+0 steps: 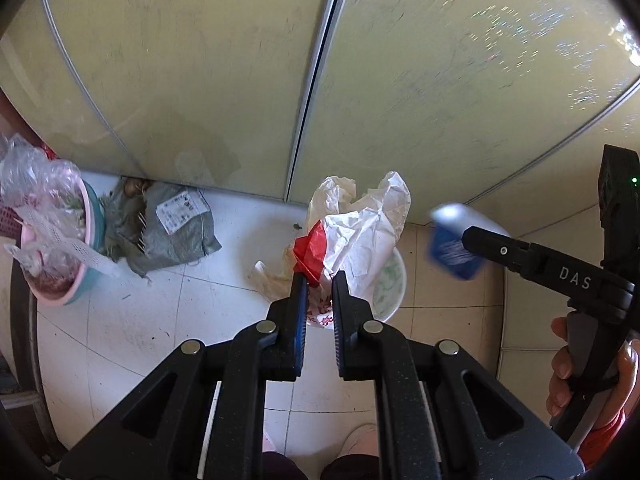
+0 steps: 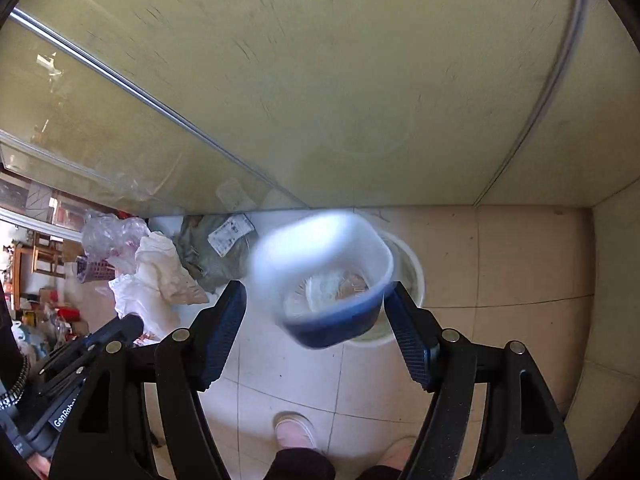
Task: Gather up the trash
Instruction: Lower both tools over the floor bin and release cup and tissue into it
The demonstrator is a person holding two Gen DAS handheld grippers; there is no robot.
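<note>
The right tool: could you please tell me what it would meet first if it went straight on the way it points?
Probably the white bin on the floor beneath the blue-and-white container it carries; depth is unclear.

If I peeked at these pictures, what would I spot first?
A blurry blue-and-white cup sits between the right gripper's fingers, over a white bin. The left gripper pinches a crumpled white and red bag above that bin. A pink tub of rubbish stands far left.
</note>
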